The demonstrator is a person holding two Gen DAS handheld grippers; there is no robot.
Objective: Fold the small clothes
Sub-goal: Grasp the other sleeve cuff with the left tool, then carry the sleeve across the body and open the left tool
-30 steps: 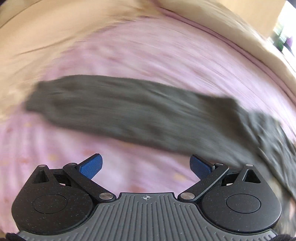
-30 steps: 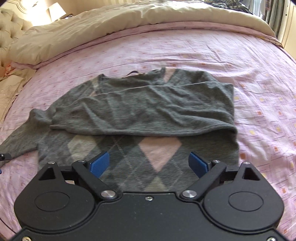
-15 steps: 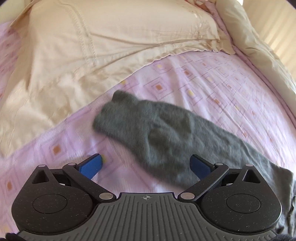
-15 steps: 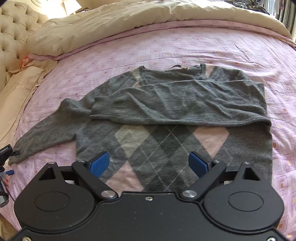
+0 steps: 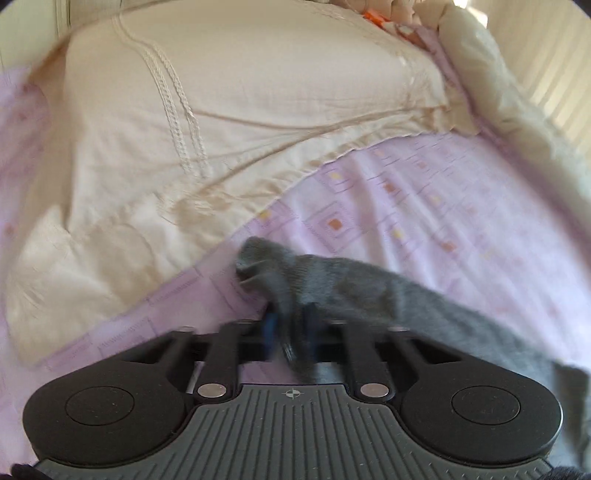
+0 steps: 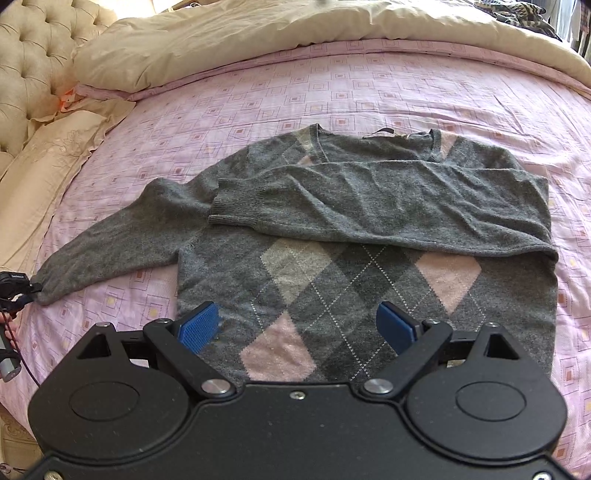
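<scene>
Blur smears the left tool [image 5: 290, 325], pinched on the grey knit argyle sweater's [image 6: 369, 288] sleeve cuff [image 5: 266, 269]; the right tool [image 6: 299, 325] gapes wide above its hem.

The left wrist camera sits low behind the left gripper [image 5: 290, 325] and looks forward along its fingers, close over the sweater's outstretched sleeve cuff [image 5: 258, 258]. It faces a cream pillow [image 5: 221, 110] just beyond the cuff, with the pink patterned bedsheet [image 5: 424, 206] filling the ground between.

The right wrist camera sits higher, behind the right gripper [image 6: 297, 325], above the sweater's hem. It faces across the whole argyle sweater [image 6: 369, 266] toward the cream duvet [image 6: 295, 33] beyond the collar; the tufted headboard [image 6: 33, 55] lies far left of the sweater.

Both views share the cuff [image 6: 48, 288], the bedsheet and the pillow [image 6: 48, 155].
</scene>
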